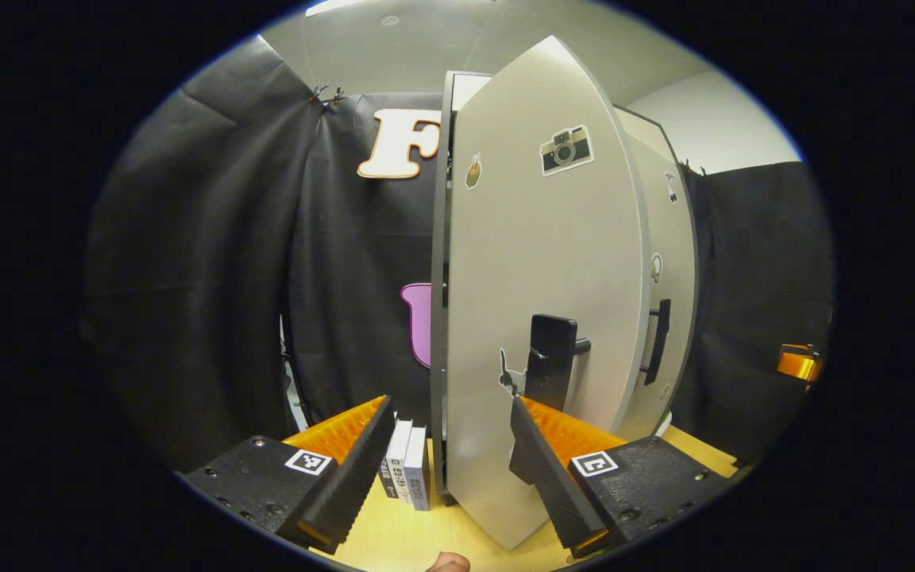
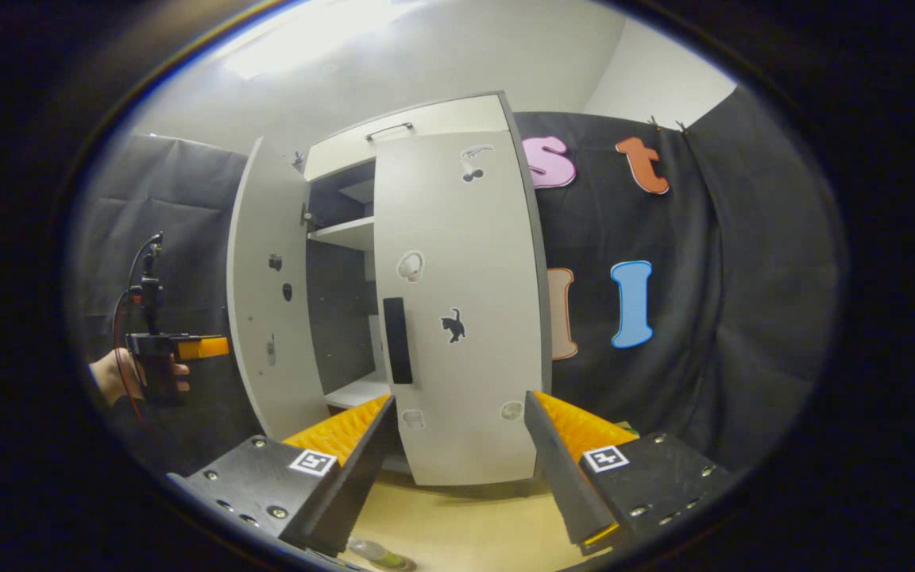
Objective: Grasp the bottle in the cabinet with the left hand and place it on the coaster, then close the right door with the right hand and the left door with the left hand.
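Note:
In the left gripper view the cabinet's grey left door stands partly open, close in front of me, with its dark handle just above my right finger. My left gripper is open and holds nothing. Behind it the right door lies against the cabinet. In the right gripper view the right door looks shut, and the left door swings wide, baring the shelves. My right gripper is open and empty before the right door. A clear bottle peeks in at the bottom edge on the wooden table.
A few upright books stand on the table left of the cabinet. A hand holds the left gripper outside the open door. The right gripper shows at the far right. Black cloth walls surround the cabinet.

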Demonstrator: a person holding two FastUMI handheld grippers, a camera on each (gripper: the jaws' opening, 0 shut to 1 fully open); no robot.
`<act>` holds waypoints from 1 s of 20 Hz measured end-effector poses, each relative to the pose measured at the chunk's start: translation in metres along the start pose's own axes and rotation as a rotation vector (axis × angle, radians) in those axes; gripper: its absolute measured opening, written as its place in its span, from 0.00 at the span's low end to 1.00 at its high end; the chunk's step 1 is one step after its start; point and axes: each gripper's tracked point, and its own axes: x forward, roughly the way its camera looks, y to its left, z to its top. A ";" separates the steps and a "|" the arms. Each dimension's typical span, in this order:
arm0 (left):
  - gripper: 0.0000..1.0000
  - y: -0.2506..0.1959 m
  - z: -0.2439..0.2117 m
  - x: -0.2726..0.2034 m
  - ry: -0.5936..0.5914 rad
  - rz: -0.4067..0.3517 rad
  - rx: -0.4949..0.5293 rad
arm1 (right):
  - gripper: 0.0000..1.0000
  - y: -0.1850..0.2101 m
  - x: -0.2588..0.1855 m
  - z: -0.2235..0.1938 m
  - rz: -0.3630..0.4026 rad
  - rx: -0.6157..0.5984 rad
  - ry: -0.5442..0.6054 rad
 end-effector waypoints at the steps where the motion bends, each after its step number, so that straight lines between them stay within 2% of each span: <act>1: 0.89 -0.001 -0.001 0.001 -0.001 0.001 -0.003 | 0.99 0.000 -0.002 0.000 0.005 -0.003 0.004; 2: 0.94 -0.002 -0.001 0.002 -0.002 -0.001 -0.007 | 0.99 -0.002 -0.003 0.000 0.002 -0.008 0.009; 12: 0.94 -0.037 -0.002 0.019 0.006 -0.041 -0.035 | 0.97 -0.007 -0.013 -0.004 -0.017 -0.010 0.034; 16: 0.94 -0.064 -0.005 0.029 0.019 -0.085 -0.064 | 0.95 -0.019 -0.020 0.008 -0.071 0.021 0.018; 20: 0.95 -0.087 -0.005 0.030 0.011 -0.084 -0.025 | 0.97 -0.013 -0.023 0.014 -0.077 -0.010 0.004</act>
